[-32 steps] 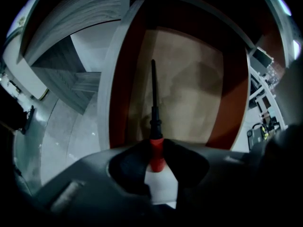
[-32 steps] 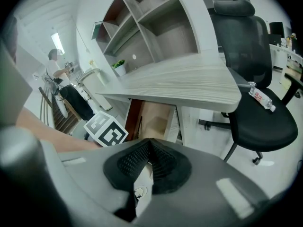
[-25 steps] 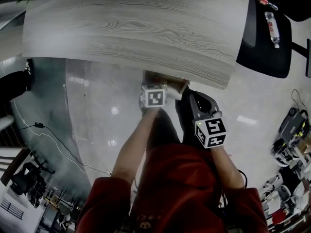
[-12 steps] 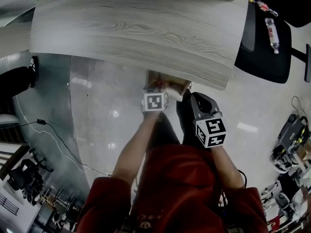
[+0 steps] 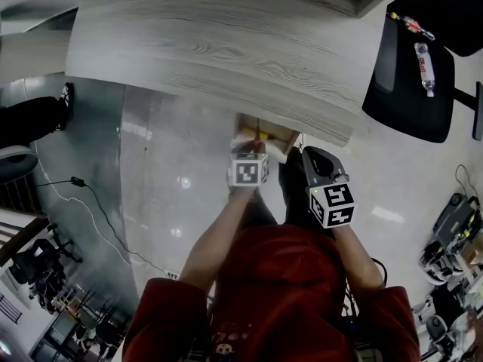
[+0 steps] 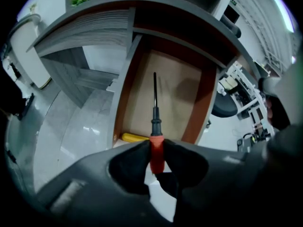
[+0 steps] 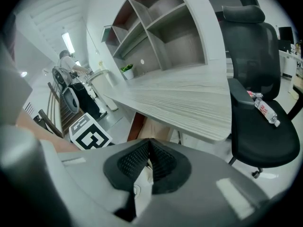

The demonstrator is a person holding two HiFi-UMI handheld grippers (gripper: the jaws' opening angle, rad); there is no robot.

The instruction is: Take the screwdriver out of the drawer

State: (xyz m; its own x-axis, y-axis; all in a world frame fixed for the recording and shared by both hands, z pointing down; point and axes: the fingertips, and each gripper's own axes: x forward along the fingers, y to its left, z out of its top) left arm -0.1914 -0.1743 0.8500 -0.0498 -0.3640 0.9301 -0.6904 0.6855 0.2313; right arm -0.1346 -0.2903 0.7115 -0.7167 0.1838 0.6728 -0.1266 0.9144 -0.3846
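Note:
A screwdriver with a red handle and a thin black shaft is clamped by its handle in my left gripper. Its shaft points over the pale floor of the open wooden drawer under the desk. In the head view the left gripper hovers at the drawer's front edge, and a bit of the red handle shows. My right gripper hangs beside it on the right, away from the drawer. Its ribbed pads meet with nothing between them.
A yellow item lies at the drawer's near end. The grey wood desk top overhangs the drawer. A black office chair with a bottle on its seat stands to the right. Cables trail across the glossy floor at left.
My left gripper has drawn back from the drawer toward the person and risen, with the screwdriver still in it. The right gripper has barely shifted.

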